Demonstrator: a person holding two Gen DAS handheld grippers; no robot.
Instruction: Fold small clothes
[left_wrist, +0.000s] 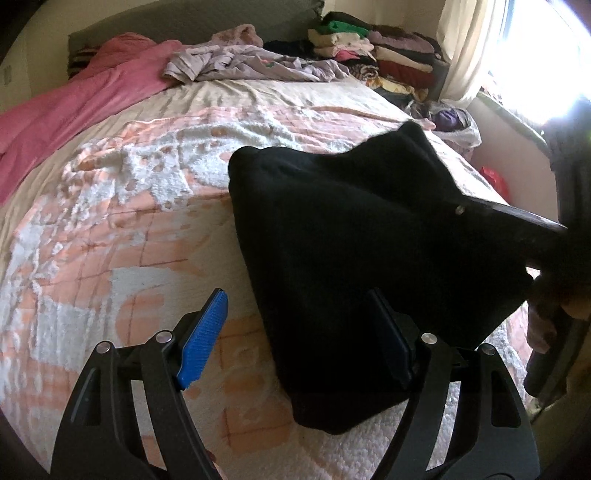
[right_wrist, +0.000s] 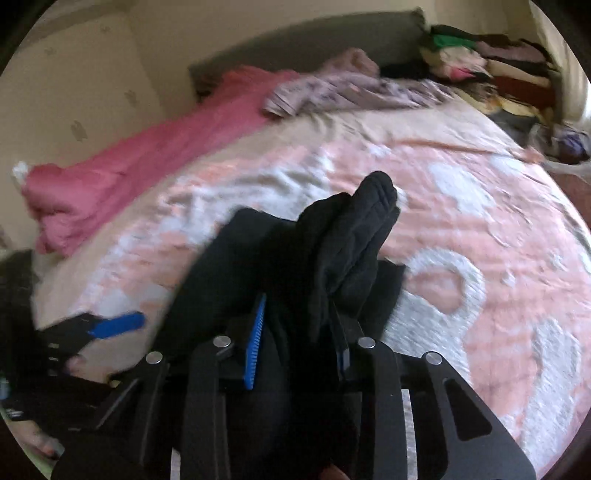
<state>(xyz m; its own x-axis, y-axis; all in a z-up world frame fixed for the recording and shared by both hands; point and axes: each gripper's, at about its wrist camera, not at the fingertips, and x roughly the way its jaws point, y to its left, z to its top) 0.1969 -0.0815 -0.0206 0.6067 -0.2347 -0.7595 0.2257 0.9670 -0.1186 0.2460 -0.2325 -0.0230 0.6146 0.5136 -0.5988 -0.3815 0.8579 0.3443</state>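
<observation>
A small black garment hangs above the bed, held up at its right side. My left gripper is open, its blue pads wide apart, with the garment's lower edge draped over its right finger. My right gripper is shut on the bunched black garment, which sticks up between its pads. The left gripper's blue pad shows at the lower left of the right wrist view.
The bed has a pink and white patterned blanket. A pink sheet lies along the far left. A crumpled lilac garment lies at the head. Stacks of folded clothes sit at the back right, near a curtain and window.
</observation>
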